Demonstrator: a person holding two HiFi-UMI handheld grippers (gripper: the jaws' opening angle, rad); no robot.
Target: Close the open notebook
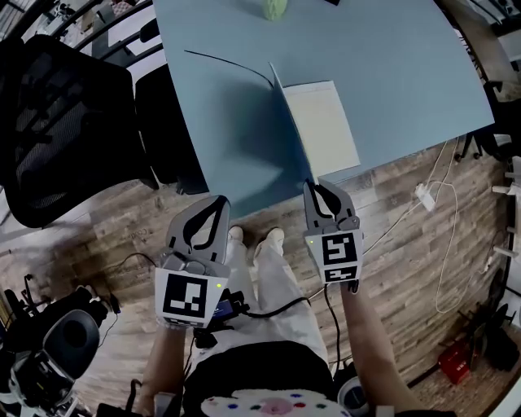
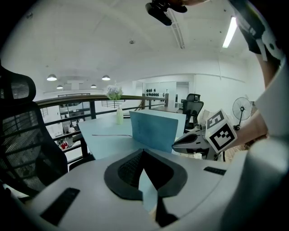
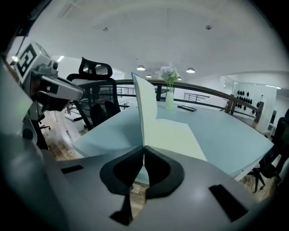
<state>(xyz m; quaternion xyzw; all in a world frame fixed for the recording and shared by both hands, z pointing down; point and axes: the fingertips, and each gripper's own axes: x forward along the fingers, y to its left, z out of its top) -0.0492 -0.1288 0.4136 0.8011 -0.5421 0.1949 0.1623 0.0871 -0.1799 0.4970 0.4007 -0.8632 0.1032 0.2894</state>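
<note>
While the right gripper (image 1: 313, 185) pinches the upright notebook cover (image 3: 145, 108) mid-frame, the left gripper (image 1: 221, 199) hangs closed, empty.

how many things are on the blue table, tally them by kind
notebook: 1
vase with flowers: 1
thin black cord: 1
dark flat object: 1
total: 4

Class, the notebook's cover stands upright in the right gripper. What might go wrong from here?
1. The right gripper pinches only the near end of the cover, so it may slip and fall back open.
2. The notebook lies near the edge of the table; pulling may drag it off.
</note>
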